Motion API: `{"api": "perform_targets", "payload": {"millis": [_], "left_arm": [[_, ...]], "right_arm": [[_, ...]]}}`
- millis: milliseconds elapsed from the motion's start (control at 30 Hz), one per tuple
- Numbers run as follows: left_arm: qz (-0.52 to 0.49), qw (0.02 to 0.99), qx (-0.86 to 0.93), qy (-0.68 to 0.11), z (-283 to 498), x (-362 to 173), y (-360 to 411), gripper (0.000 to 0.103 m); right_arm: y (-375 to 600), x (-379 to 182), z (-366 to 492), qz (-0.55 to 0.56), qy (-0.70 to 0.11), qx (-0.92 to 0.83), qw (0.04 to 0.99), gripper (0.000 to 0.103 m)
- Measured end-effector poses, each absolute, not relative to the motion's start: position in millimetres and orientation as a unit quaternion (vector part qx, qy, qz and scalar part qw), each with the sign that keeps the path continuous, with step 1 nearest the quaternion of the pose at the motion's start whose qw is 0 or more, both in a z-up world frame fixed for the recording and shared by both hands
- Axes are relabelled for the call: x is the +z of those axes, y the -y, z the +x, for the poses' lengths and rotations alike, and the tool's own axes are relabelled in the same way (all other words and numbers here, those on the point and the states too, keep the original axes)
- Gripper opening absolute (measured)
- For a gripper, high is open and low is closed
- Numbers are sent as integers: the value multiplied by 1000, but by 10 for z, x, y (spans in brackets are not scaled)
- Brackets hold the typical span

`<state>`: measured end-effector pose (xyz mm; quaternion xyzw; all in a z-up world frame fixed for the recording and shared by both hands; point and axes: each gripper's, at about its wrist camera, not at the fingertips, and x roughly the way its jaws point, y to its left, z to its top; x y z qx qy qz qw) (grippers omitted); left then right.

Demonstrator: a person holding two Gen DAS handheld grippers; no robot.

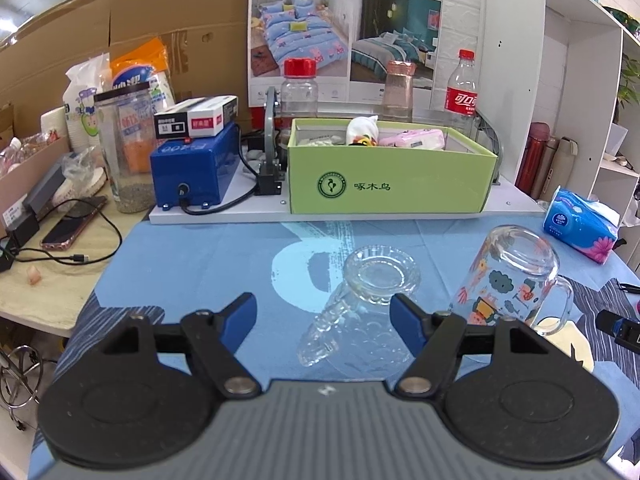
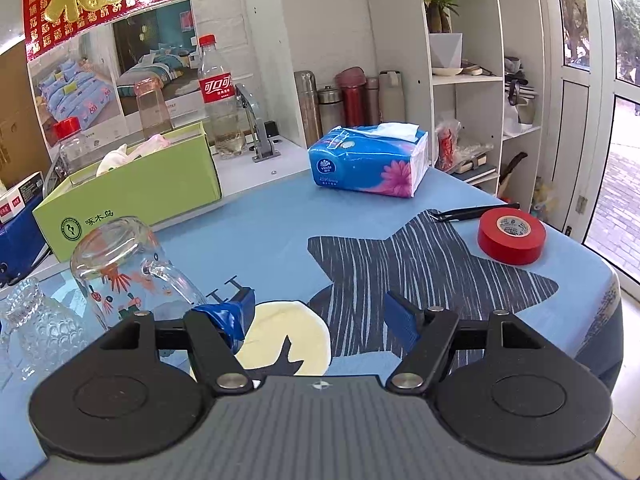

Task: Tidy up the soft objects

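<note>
A green box (image 1: 390, 178) stands at the back of the blue tablecloth; in it lie a white soft toy (image 1: 362, 130) and a pink soft pack (image 1: 412, 138). The box (image 2: 132, 196) also shows in the right wrist view, with the white toy (image 2: 114, 160) inside. A blue tissue pack (image 2: 368, 160) lies on the cloth to the box's right; it also shows in the left wrist view (image 1: 582, 224). My left gripper (image 1: 323, 320) is open and empty above an upturned clear glass (image 1: 360, 308). My right gripper (image 2: 320, 312) is open and empty over the cloth.
An upturned printed mug (image 1: 512, 280) stands right of the clear glass, close to my right gripper's left finger (image 2: 236, 314). A red tape roll (image 2: 511, 234) and black tweezers (image 2: 476, 210) lie at the right. Bottles (image 2: 218, 96) and a blue device (image 1: 192, 168) stand near the box.
</note>
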<state>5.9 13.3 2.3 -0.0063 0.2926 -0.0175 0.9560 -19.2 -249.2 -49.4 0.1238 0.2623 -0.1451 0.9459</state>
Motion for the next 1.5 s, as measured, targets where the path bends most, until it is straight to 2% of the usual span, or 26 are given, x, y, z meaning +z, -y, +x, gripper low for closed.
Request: {"api": "perform_targets", "payload": {"millis": [1500], "left_arm": [[6, 956, -16, -294, 34, 14, -96, 73]], "right_arm": [[2374, -511, -179, 123, -272, -119, 947, 57]]}}
